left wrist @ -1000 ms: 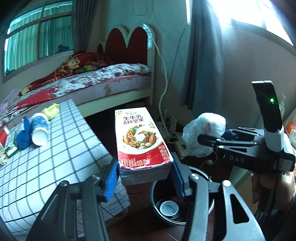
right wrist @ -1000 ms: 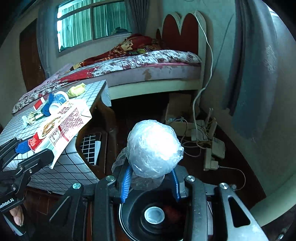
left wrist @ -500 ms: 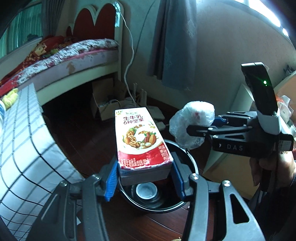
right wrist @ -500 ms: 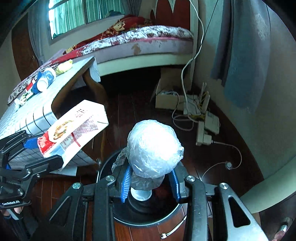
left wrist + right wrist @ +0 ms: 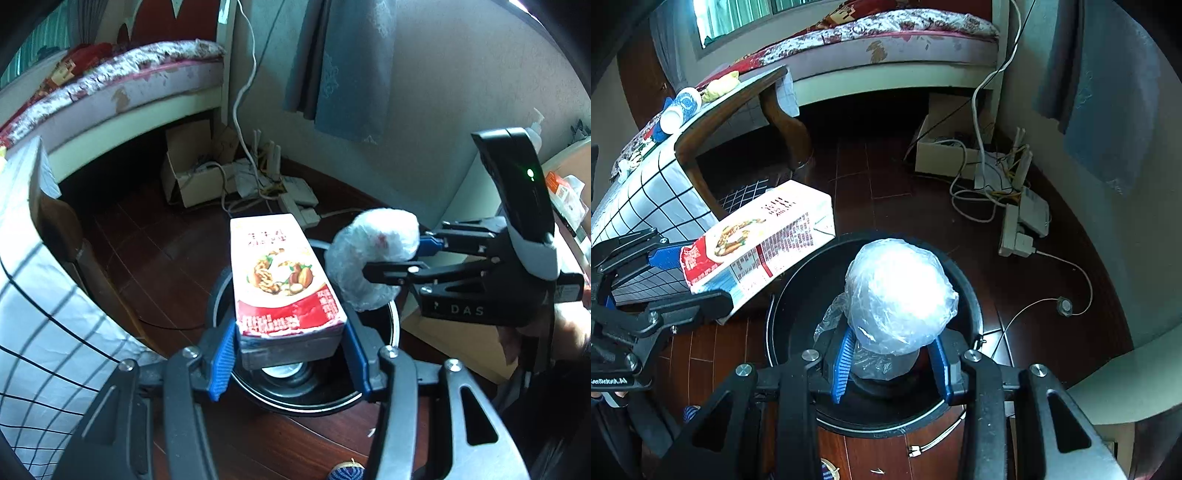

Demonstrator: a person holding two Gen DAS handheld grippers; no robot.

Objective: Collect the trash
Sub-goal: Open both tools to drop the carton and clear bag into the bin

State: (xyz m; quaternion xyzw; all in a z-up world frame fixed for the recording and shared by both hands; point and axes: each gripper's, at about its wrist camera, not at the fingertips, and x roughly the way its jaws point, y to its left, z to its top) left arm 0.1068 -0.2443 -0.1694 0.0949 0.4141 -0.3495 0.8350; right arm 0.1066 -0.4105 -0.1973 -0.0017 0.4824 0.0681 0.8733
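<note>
The left gripper (image 5: pixel 290 354) has the milk carton (image 5: pixel 282 280) between its two blue pads. Its jaws have just been opening a little. In the left wrist view a thin gap shows on the right side of the carton, but the left pad seems to touch it, so I cannot tell if the carton is really clamped. The carton lies flat with its printed face up, and it hangs over the near left part of the black trash bin (image 5: pixel 376 393).

The right gripper (image 5: pixel 890 363) has the ball of crumpled clear plastic (image 5: pixel 899 291) between its pads. Its jaws have also just been opening. The left pad is at the loose lower part of the plastic and the right pad stands slightly apart from it; whether it presses I cannot tell. The plastic ball is directly above the open mouth of the bin (image 5: pixel 798 295), which stands on the dark wooden floor (image 5: pixel 879 177).
</note>
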